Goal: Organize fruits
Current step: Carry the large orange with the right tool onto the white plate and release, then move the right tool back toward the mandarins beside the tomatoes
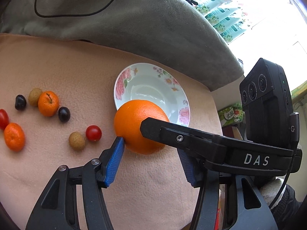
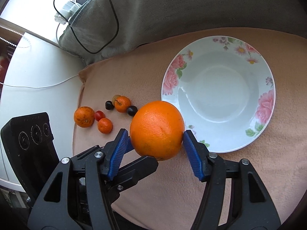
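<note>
Large round orange (image 2: 157, 130), lifted beside the floral white plate (image 2: 268, 103), is pinched between right gripper (image 2: 156, 140) and left gripper (image 1: 151, 147); uneven squeeze may let it slip.

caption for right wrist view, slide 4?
Right gripper grips a large orange beside the empty floral plate.

orange (image 2: 157, 130): bright orange | plate (image 2: 264, 103): pale blue, pink roses on rim | blanket (image 2: 268, 172): peach | pads (image 2: 120, 149): blue
</note>
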`<state>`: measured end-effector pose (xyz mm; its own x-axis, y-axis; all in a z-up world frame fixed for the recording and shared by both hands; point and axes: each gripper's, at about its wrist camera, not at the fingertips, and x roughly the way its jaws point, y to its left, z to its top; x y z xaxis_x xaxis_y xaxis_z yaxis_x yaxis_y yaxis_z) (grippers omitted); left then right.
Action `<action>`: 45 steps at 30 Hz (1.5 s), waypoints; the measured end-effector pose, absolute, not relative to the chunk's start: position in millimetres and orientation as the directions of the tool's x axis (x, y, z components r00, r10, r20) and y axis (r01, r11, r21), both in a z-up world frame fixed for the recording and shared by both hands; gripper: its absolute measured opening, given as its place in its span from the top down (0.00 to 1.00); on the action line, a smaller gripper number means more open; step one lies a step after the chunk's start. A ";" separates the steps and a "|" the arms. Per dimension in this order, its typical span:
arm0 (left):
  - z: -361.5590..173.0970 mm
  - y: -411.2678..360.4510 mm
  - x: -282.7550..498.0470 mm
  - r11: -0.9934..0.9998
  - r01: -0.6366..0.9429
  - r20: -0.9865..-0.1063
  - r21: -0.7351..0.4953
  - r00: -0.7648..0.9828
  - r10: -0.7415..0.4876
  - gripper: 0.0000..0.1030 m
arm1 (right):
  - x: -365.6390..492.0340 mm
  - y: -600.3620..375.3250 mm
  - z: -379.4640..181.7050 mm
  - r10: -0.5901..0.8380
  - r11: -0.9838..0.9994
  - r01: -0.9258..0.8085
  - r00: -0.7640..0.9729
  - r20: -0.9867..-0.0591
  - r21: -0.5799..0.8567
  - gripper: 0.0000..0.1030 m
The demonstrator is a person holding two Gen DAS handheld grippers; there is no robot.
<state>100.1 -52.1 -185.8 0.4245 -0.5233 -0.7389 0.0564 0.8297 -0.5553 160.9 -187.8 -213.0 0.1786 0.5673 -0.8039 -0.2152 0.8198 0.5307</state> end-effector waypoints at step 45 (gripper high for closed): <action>-174.2 -28.6 87.1 0.872 0.027 -0.754 -0.488 0.489 -0.438 0.37 | 160.1 -208.7 -179.8 0.422 0.905 -0.228 0.387 -0.820 0.358 0.32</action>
